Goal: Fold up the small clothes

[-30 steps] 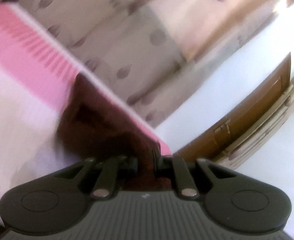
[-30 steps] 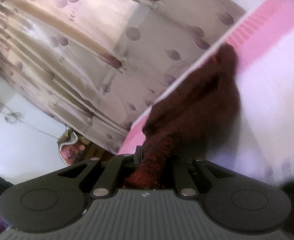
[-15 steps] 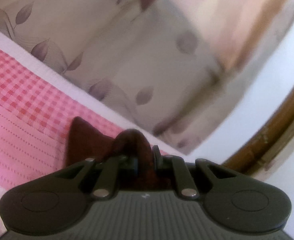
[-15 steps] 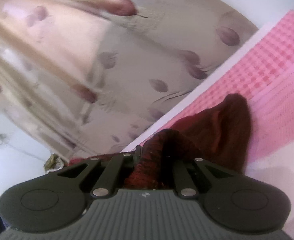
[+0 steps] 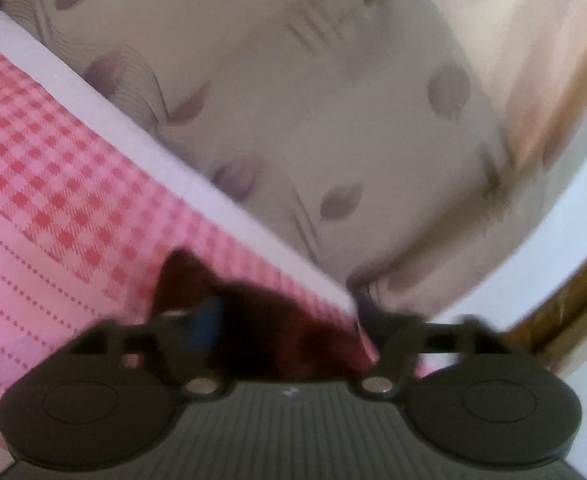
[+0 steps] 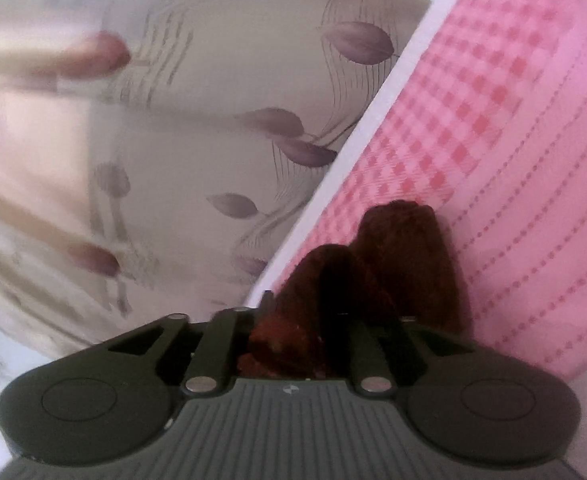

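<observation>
On pink checked bedding, one maroon garment: left gripper spread wide, right gripper pinching it; leaf-print curtain beyond.

Pink sheet covers the surface: checked band in red and pink near the far edge, dotted stripes on the nearer part. White border strip runs along that edge. Beyond it hangs a beige curtain printed with mauve leaves, partly blurred. Brown wooden frame at right against a white wall. Same sheet, right-wrist view
</observation>
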